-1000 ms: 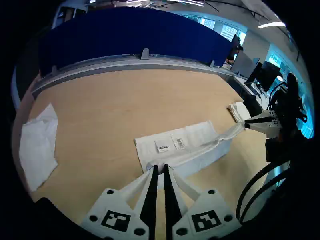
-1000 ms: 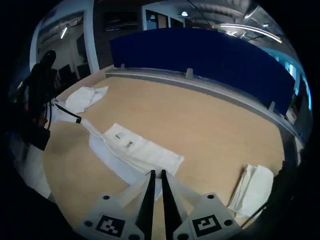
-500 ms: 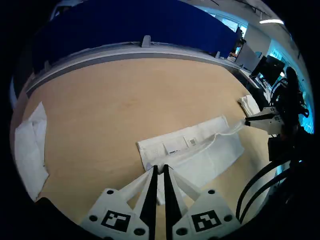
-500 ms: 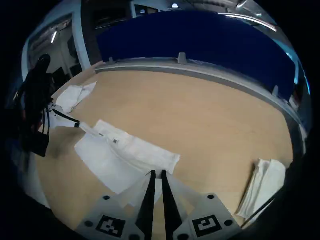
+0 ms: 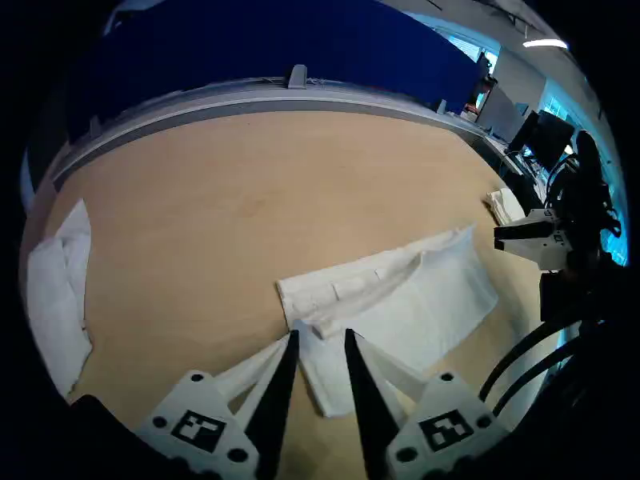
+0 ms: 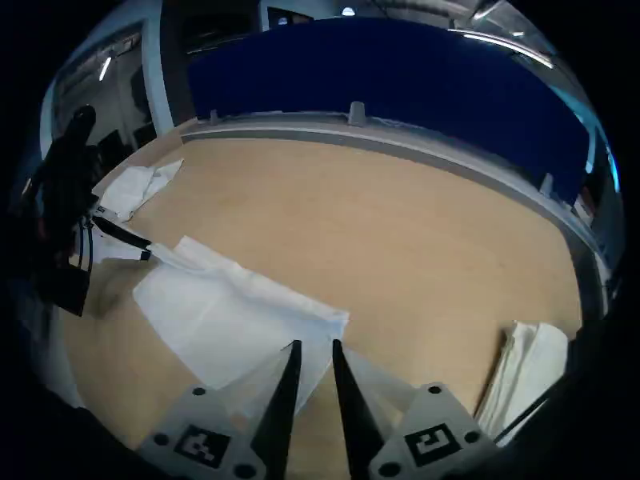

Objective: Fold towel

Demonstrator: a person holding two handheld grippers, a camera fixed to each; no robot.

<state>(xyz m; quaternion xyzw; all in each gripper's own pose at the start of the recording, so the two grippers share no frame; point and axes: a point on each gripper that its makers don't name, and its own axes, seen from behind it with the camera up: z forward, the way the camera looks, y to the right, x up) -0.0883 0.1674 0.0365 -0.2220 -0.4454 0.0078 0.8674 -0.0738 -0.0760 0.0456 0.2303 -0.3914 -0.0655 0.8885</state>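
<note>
Left claw [image 5: 320, 332] now open over towel [image 5: 416, 296]

**Left gripper view:** close above the desk [image 5: 200, 200], at the left end of the towel [image 5: 416, 296], facing the blue partition [image 5: 264, 40] along its fingers [image 5: 280, 376].
**Right gripper view:** the same, from the right end.
**Shared:** towel, desk, partition.

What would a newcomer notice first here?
A white towel lies rumpled in the middle of the wooden desk. Both grippers sit open at its ends: the left gripper over one corner, the right gripper at the opposite end. A blue divider runs along the desk's far edge.
</note>
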